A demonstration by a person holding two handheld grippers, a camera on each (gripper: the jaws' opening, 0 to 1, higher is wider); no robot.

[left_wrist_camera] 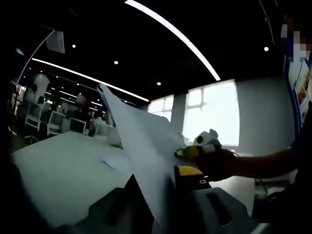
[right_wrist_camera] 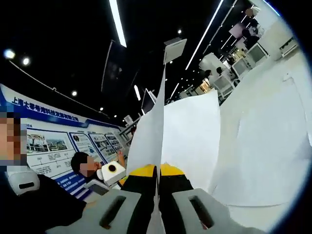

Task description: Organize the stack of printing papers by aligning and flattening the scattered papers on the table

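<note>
A stack of white printing papers [left_wrist_camera: 141, 146] stands lifted off the white table [left_wrist_camera: 53, 170], its top corner pointing up and left. My left gripper [left_wrist_camera: 158, 187] is shut on the stack's lower part; the sheets pass between its dark jaw and its yellow-tipped jaw. The right gripper [left_wrist_camera: 189, 152] comes in from the right, held by a hand, and pinches the stack's edge. In the right gripper view the papers [right_wrist_camera: 156, 126] appear edge-on, rising from my right gripper [right_wrist_camera: 158, 171], whose yellow tips are shut on them. Looser sheets [right_wrist_camera: 195, 136] fan out behind.
More white sheets [left_wrist_camera: 114, 163] lie flat on the table [right_wrist_camera: 265, 146]. A person's arm [left_wrist_camera: 263, 163] reaches in from the right. Blue poster boards [right_wrist_camera: 58, 146] line a wall, and chairs and desks [left_wrist_camera: 53, 122] stand at the far end of the room.
</note>
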